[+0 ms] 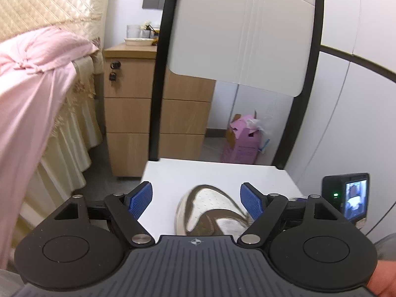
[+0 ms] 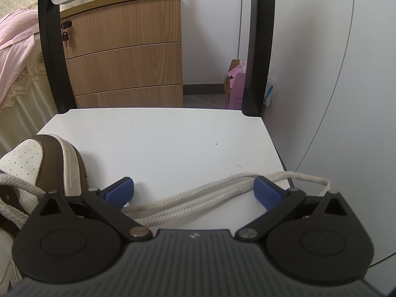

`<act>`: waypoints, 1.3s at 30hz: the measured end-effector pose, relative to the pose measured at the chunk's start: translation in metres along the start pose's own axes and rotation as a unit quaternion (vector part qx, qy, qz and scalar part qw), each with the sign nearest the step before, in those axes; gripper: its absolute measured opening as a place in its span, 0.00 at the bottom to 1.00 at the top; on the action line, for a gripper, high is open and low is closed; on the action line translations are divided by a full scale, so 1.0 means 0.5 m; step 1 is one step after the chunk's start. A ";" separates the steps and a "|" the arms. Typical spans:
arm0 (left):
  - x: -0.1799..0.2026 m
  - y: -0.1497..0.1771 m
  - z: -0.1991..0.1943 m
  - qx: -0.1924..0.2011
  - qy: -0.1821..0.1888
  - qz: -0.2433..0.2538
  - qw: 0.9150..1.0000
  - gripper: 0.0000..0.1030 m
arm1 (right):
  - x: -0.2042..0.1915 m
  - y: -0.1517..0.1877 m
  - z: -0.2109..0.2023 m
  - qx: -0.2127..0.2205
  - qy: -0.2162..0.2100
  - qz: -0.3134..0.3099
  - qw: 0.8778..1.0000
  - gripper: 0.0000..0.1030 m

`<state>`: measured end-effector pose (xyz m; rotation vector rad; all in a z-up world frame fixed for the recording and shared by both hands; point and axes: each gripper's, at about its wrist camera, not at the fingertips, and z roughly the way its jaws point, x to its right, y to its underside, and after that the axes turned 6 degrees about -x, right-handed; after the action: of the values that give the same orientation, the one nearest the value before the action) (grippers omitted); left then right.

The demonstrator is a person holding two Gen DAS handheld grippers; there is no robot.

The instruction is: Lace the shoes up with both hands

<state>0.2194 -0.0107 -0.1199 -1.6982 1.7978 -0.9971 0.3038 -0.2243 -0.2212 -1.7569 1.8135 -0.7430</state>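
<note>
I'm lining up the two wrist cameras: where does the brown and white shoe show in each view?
Left wrist view: the shoe sits bottom centre on the white chair seat, toe pointing away, between the open left gripper fingers.
Right wrist view: the shoe is at the left edge, only its front showing, left of the open right gripper.
Shared landmark: the wooden drawer cabinet behind the chair.

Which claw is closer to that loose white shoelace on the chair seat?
Right. The right claw stands open right over the shoelace; the left claw is open over the shoe's toe.
</note>
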 end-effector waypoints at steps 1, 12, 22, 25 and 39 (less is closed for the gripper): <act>-0.003 -0.002 0.002 -0.005 0.011 -0.008 1.000 0.81 | 0.000 0.000 0.000 0.000 0.000 0.000 1.000 1.00; -0.044 -0.016 0.010 -0.017 0.032 -0.071 0.997 0.82 | 0.000 0.000 0.000 0.000 0.000 0.000 1.000 1.00; -0.040 -0.016 0.014 -0.020 0.033 -0.067 0.997 0.82 | 0.000 0.000 0.000 0.000 0.000 0.000 1.000 1.00; -0.039 -0.016 0.015 -0.021 0.036 -0.066 0.997 0.83 | 0.000 0.000 0.000 0.000 0.000 0.000 1.000 1.00; -0.039 -0.016 0.019 -0.024 0.036 -0.062 0.997 0.83 | 0.001 0.000 0.000 0.000 0.000 0.000 1.000 1.00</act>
<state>0.2342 0.0069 -0.1226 -1.8446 1.7924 -1.0868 0.3039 -0.2246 -0.2212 -1.7571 1.8134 -0.7431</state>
